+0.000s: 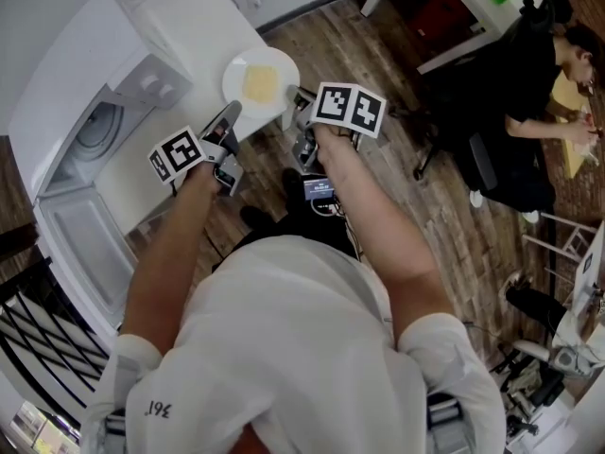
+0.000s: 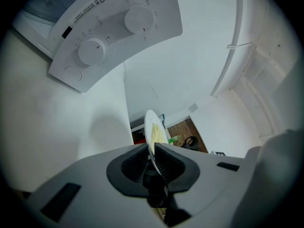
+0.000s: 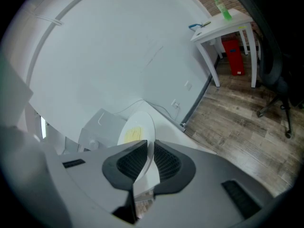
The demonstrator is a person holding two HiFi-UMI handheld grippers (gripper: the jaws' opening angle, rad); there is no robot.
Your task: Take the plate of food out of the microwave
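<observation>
L hand-held gripper: jaws nearly together, clamped on the near-left rim of the plate. In the left gripper view the rim runs edge-on between the ribbed pads, both pressing on it. Nothing else is in the grip.

R hand-held gripper: same state, narrow gap, clamped on the plate's right rim. In the right gripper view the white rim is pinched between the dark pads.

Plate: white, round, with a pale yellow patch of food at centre. It is held from two sides and is outside the microwave, to the right of the control panel w/ two knobs. In the head view it lies over the corner of the white counter, partly past the edge above the wood floor. Can't tell whether it rests on the counter or hangs just above it.

Microwave door is open, swung toward the person. The cavity faces up-left in the head view.
</observation>
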